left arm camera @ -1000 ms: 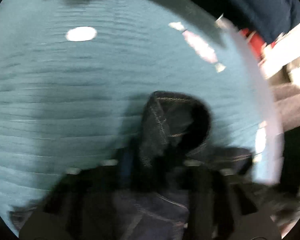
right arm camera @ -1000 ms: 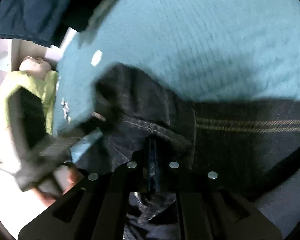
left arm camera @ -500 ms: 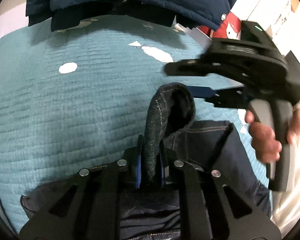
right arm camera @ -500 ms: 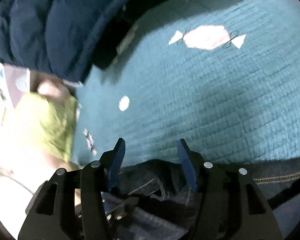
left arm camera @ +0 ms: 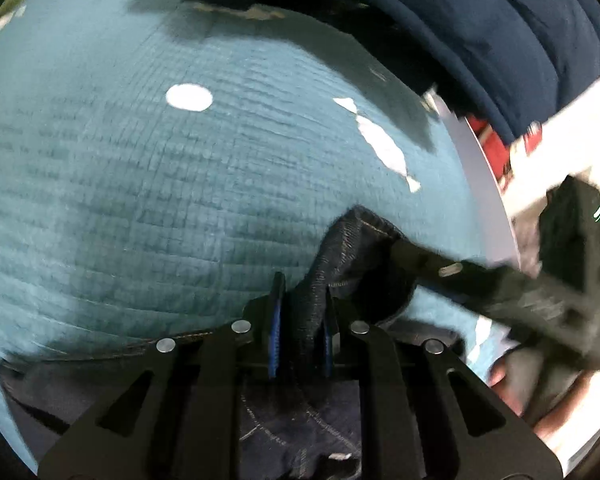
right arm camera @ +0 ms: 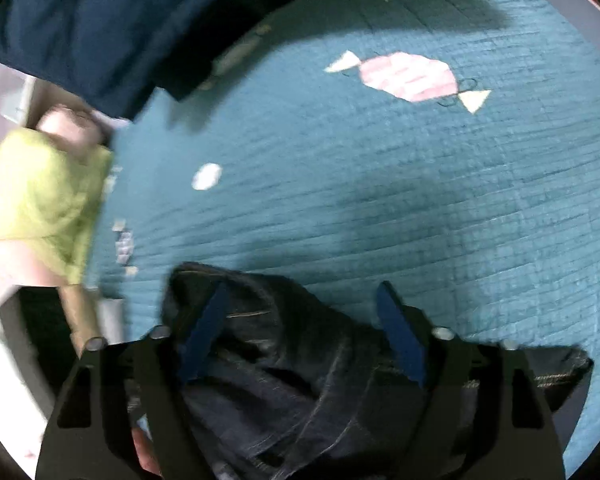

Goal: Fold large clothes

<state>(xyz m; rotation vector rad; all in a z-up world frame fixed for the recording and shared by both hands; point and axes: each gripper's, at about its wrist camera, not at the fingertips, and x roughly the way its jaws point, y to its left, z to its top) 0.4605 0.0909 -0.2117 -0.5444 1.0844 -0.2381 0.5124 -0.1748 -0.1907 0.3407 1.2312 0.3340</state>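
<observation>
1. Denim first, left wrist view: dark blue denim jeans with tan stitching lie bunched at the near edge of a teal quilted bedspread with pale candy-shaped patches. The left gripper, black with blue pads, is clamped on an upright fold of that denim; the cloth fills the narrow gap between the pads and rises above them in a loop.
2. Same view, right side: the right gripper reaches in from the right, blurred, one black finger lying against the loop of the jeans. A hand holds its handle. A navy padded jacket lies at the far edge of the bedspread.
3. Right wrist view: the right gripper's jaws stand apart, having just opened within the last second. The bunched jeans sit between and beneath the blue pads; whether either pad touches the cloth I cannot tell.
4. Same view, left edge: a yellow-green cloth lies off the bedspread.
</observation>
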